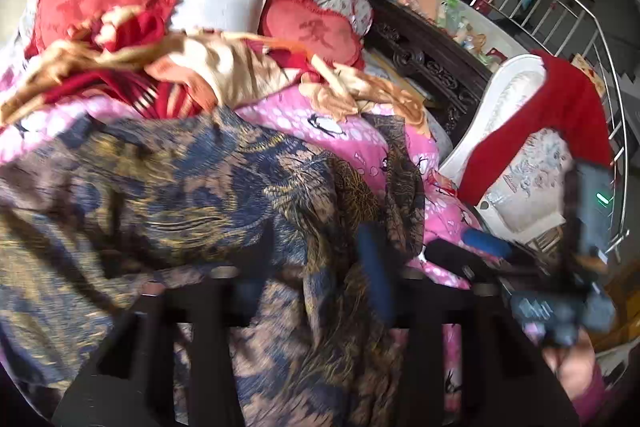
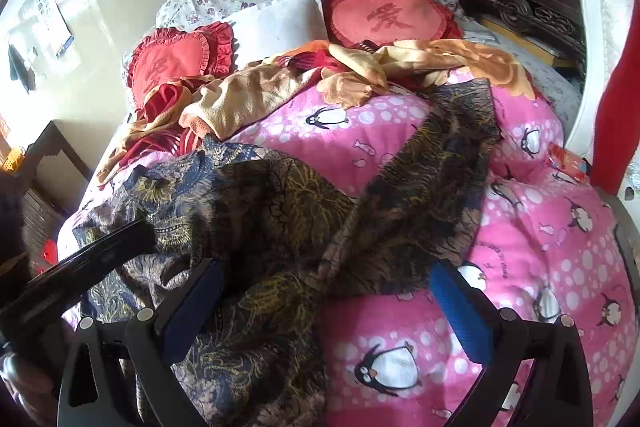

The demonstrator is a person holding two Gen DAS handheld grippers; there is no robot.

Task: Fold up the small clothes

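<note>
A dark blue-and-gold patterned garment (image 2: 256, 227) lies rumpled across a pink penguin quilt (image 2: 540, 267) on the bed, one long panel (image 2: 440, 167) trailing up toward the pillows. The right hand-held gripper (image 2: 320, 307) hovers over it with jaws spread wide, holding nothing. The left hand-held gripper (image 1: 316, 267) sits low in the cloth; motion blur and draped fabric make it impossible to tell whether it is pinching a fold. The risks look plain: thin, slippery-looking fabric could slide out of a shallow pinch, or a jaw could catch the quilt beneath along with it. The loose orange blanket (image 2: 280, 87) near the panel's end may snag as the garment is pulled flat.
</note>
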